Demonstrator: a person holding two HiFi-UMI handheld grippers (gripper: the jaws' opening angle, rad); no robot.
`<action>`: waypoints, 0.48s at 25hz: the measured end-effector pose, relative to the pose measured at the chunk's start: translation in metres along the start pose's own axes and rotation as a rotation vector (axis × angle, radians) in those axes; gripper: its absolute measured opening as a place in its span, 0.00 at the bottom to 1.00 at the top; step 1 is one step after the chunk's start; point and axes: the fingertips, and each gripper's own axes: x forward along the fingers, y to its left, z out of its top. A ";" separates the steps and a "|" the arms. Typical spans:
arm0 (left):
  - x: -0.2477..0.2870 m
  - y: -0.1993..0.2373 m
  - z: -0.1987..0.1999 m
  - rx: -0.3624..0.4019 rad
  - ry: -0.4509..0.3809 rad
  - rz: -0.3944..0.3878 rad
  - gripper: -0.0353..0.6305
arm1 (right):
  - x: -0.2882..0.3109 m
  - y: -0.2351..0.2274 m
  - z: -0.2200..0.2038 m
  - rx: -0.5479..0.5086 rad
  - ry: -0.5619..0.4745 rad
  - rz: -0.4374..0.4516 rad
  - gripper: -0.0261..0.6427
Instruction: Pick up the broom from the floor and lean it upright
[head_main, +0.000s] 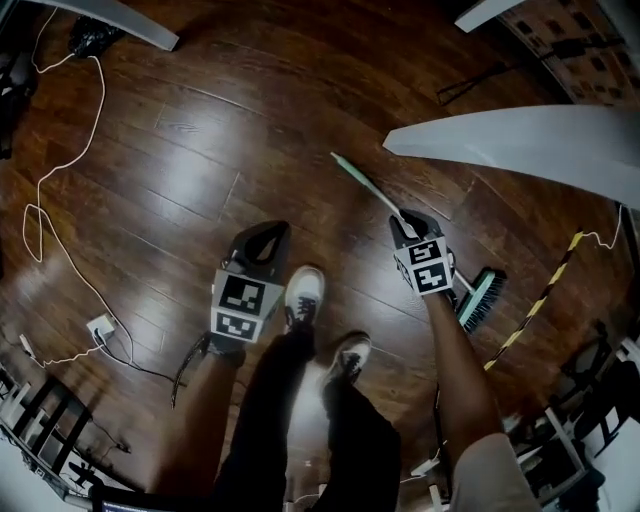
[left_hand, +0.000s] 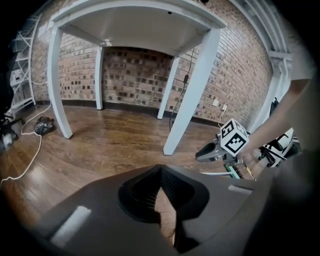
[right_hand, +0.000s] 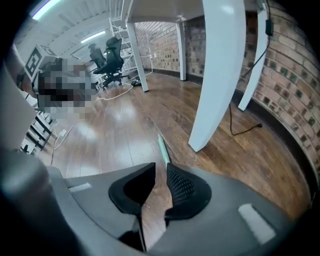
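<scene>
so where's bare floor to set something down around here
The widest bare floor lies between the white cable on the left and the broom handle. It is crowded at right: broom head, striped cord, table. Lower left holds a white adapter.

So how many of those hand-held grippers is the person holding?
2. In the head view, the left hand-held gripper is just left of a white sneaker; the right hand-held gripper is over the broom's green handle. None seem hidden.
</scene>
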 end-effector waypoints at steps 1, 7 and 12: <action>0.008 0.000 -0.013 -0.001 0.004 -0.004 0.06 | 0.018 -0.002 -0.007 -0.008 0.016 0.011 0.17; 0.025 -0.005 -0.089 -0.019 0.069 -0.033 0.06 | 0.087 -0.009 -0.050 -0.117 0.132 -0.015 0.20; 0.030 -0.011 -0.120 -0.011 0.099 -0.052 0.06 | 0.124 -0.021 -0.062 -0.222 0.200 -0.014 0.22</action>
